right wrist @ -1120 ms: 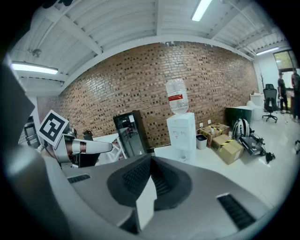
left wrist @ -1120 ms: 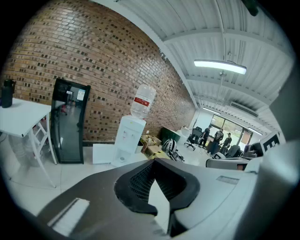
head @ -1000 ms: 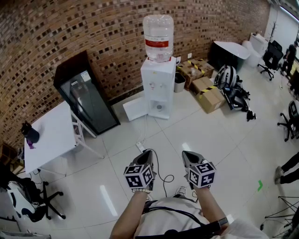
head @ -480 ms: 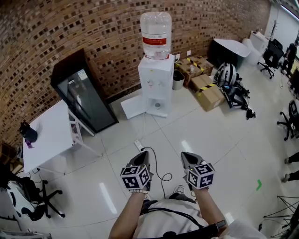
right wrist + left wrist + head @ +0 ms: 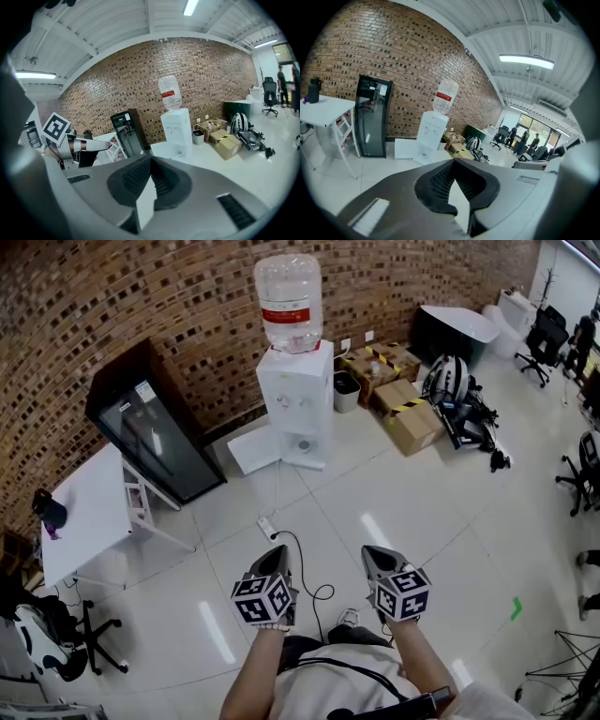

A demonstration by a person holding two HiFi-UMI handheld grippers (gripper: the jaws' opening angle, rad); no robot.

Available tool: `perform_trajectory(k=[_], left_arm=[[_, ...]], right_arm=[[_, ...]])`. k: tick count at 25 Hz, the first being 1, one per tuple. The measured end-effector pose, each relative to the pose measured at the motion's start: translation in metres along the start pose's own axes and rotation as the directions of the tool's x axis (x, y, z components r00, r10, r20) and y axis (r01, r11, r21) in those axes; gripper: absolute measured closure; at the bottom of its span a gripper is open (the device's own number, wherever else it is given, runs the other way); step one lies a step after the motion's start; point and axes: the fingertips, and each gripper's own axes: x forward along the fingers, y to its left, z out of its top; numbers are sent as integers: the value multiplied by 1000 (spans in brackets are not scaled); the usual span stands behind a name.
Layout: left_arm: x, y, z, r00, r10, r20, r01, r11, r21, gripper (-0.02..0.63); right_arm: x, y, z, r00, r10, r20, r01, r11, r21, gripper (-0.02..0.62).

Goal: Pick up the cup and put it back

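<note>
While the person stands on the pale tiled floor, a white water dispenser with a clear bottle on top faces them against the brick wall, well apart from both tools. Just left of it leans a black glass-door cabinet, and further left is a white table with a dark flask near its edge. A small bin and cardboard boxes sit to the dispenser's right. A power strip and its looping cable lie on the floor between the person and the dispenser. The left gripper and right gripper are held side by side in the air, pointing forward and a little down. The left gripper view shows its dark fingers pressed together with nothing between them; the right one's fingers are likewise closed and empty. The cup is hard to find: a small round shape in the dispenser's lower recess may be it, too small to be sure. The marker cubes hide most of both hands.
</note>
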Motion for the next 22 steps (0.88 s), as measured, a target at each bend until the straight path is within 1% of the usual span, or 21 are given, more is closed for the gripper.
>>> perform_trajectory(k=[4,7,13,17,22], left_arm=[[6,-14,-7,999,34,11,-34,999,-11,606],[6,-23,-16,999,52,10,-52,999,-17,606],[3,-17,-25,995,100,2,-100,994,-43,606],[6,-14,-23,994,111,2,-111,993,-40,606],[26,-13,-23,995,100,-12,-100,994,-45,606]], right_arm=[[-10,-23,-6,1000,27,-14,-28,1000,-9,584],[-9,-30,-14,998,59,-27,-59,998,-11,584],[-2,-34,-23,993,103,-54,-103,995,-4,584],[8,-40,-23,992,110,-60,-110,994,-1,584],[25,-44,-17,991,117,-66,-118,993,-7,584]])
